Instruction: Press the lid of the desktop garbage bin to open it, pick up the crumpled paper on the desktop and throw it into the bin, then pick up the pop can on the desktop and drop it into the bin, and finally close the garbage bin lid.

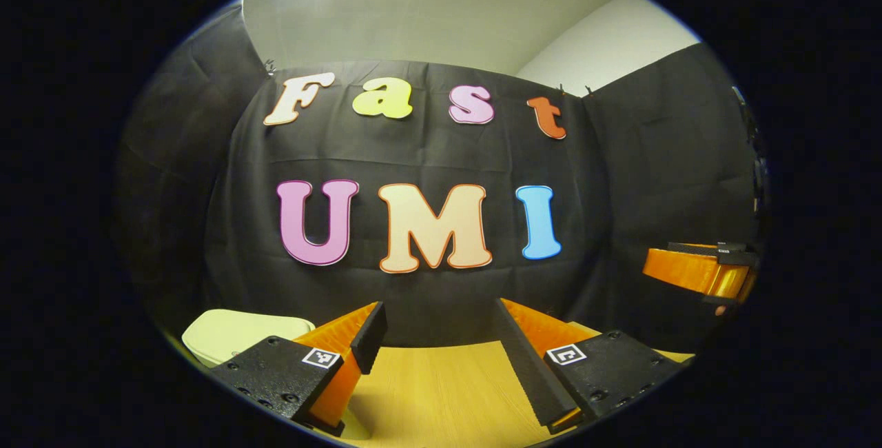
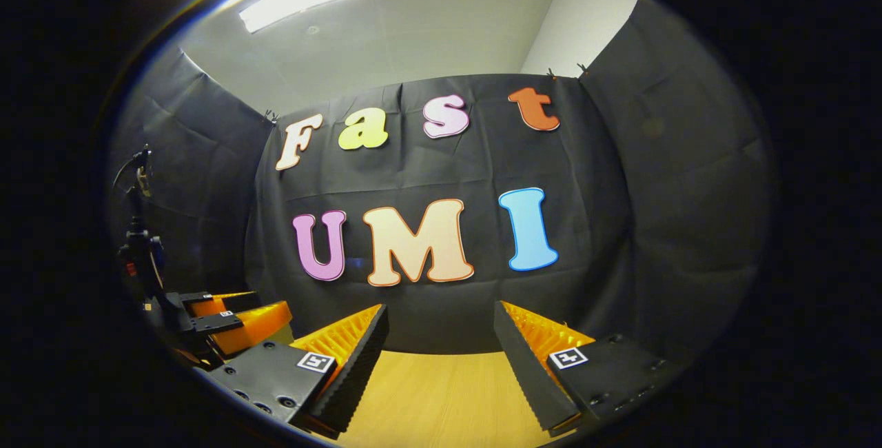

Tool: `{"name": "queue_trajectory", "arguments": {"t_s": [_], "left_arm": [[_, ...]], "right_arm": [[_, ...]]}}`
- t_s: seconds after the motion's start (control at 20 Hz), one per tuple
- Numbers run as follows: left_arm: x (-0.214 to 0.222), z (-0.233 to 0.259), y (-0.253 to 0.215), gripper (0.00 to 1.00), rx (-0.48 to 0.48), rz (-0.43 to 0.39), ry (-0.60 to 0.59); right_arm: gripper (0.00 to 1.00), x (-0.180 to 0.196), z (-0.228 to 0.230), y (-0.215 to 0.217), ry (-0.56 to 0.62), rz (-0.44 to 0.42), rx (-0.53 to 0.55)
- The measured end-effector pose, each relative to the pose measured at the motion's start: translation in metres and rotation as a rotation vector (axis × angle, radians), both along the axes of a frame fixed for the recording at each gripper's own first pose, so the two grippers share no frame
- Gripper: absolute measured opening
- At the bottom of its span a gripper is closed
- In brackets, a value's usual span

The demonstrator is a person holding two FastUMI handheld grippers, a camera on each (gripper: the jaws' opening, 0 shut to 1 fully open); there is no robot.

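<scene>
One closed garbage bin lid [image 1: 238, 334] on desktop [image 1: 441, 386]

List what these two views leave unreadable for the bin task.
- Garbage bin, left gripper view: its pale top shows at the lower left; the left gripper hides its body, so the lid's state is unclear.
- Right gripper, left gripper view: cut off by the picture's edge, jaws unreadable there; open in its own view.
- Table, both views: a bare strip shows between the fingers; the rest lies below the edge.
</scene>
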State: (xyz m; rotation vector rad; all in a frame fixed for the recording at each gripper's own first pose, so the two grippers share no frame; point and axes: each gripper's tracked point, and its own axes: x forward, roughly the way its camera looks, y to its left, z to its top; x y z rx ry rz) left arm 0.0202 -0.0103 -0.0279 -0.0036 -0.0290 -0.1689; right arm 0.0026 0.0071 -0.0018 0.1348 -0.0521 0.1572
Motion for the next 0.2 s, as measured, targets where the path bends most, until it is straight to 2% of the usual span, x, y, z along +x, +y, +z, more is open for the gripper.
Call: {"name": "queue_trajectory", "arguments": {"t_s": [0.1,0.2], "left_arm": [[0.0005,-0.0023,-0.0008,0.95,-0.007,-0.003,0.013],[0.0012,-0.0046,-0.0002,0.93,-0.021,-0.003,0.026]], "right_arm": [[0.97,-0.0003,0.0026,-0.0021,-0.004,-0.007,-0.005],[0.96,-0.001,0.0061,-0.0028,-0.014,-0.012,-0.007]]}}
